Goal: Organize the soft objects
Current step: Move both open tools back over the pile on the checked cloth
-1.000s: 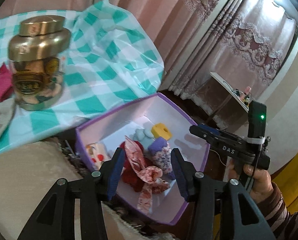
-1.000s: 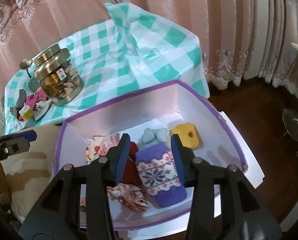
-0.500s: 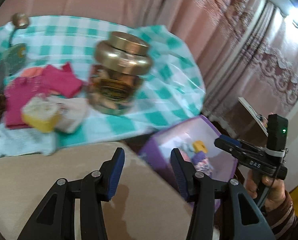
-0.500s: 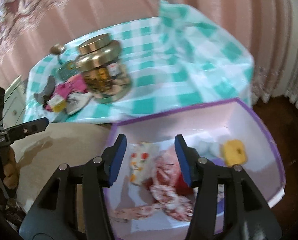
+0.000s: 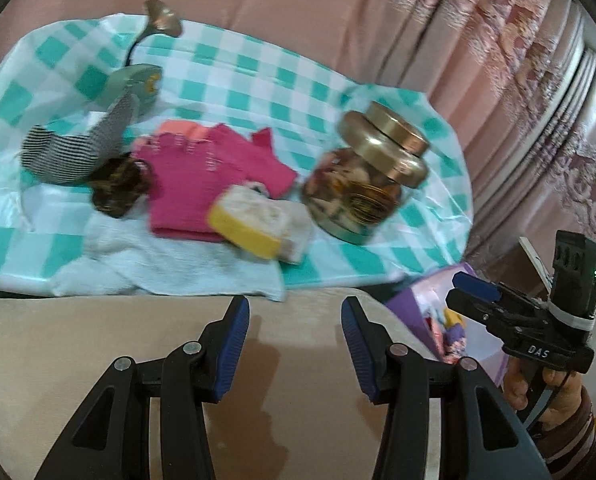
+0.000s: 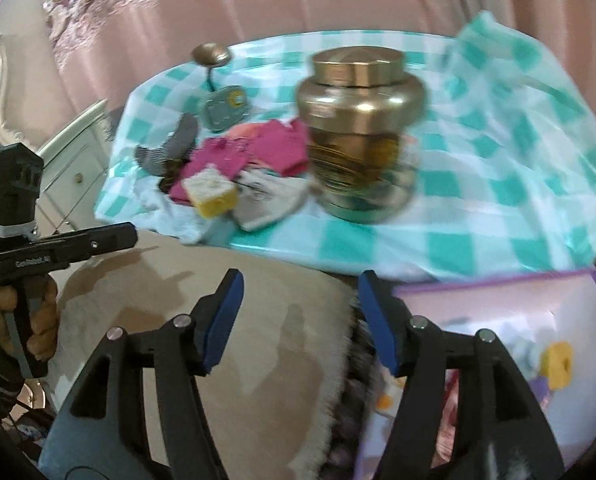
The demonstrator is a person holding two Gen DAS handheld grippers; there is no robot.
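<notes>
Soft things lie in a heap on the teal checked tablecloth (image 5: 258, 84): a pink knitted cloth (image 5: 202, 176), a yellow sponge (image 5: 250, 220), a striped sock (image 5: 70, 152), a dark scrunchie (image 5: 118, 184) and a white towel (image 5: 170, 264). The same yellow sponge (image 6: 212, 192) shows in the right wrist view. My left gripper (image 5: 294, 344) hangs open and empty over a beige cushion (image 5: 78, 340), short of the heap. My right gripper (image 6: 300, 320) is empty, its jaws opening, above the cushion's edge. The purple-rimmed box (image 6: 538, 312) with several soft items sits lower right.
A glass jar with a gold lid (image 5: 370, 176) stands on the cloth right of the heap. A small green device with a gold knob (image 5: 138, 84) sits at the back. Pink curtains (image 5: 498, 60) hang behind. A hand (image 5: 554, 396) holds the right gripper's handle.
Both grippers swung left, away from the box toward the table heap. The right jaws spread wider and no longer hover over the box's contents. The left jaws kept their gap.
</notes>
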